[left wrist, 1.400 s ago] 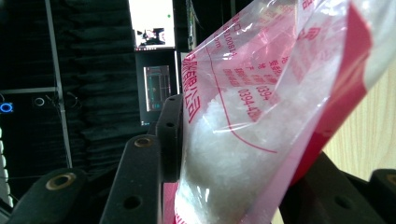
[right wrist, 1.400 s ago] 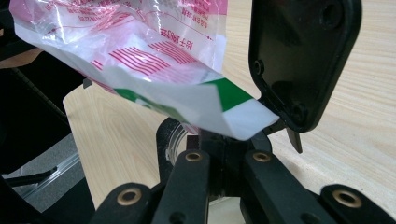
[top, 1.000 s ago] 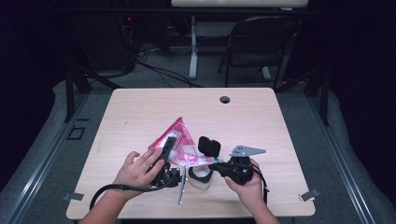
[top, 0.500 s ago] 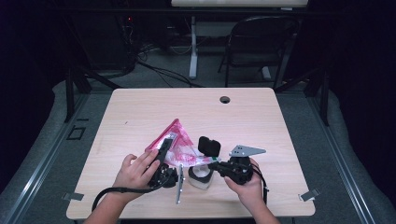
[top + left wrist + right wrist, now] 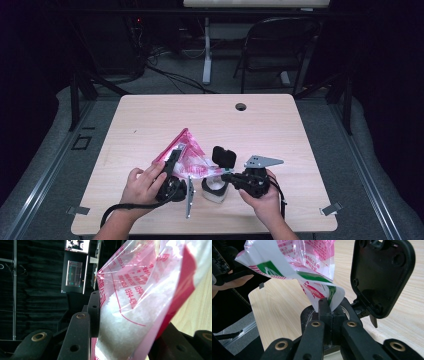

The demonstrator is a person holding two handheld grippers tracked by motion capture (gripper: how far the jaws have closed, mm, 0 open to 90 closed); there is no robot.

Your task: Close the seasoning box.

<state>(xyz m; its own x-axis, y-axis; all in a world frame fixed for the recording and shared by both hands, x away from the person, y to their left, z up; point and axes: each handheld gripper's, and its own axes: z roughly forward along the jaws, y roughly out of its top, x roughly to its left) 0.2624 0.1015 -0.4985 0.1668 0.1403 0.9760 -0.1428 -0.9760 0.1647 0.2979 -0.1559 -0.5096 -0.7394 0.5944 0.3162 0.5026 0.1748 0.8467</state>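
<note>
Near the lower edge of the bench [image 5: 280,125], whose upper half lies open, a clear pink-printed bag [image 5: 192,159] of white granules is held at lower centre of the high view. The left tongs [image 5: 125,335] are clamped on its filled body; the right tongs [image 5: 327,312] are clenched on its corner above a white round container [image 5: 214,190]. Red digits "0394" are readable on the bag.
</note>
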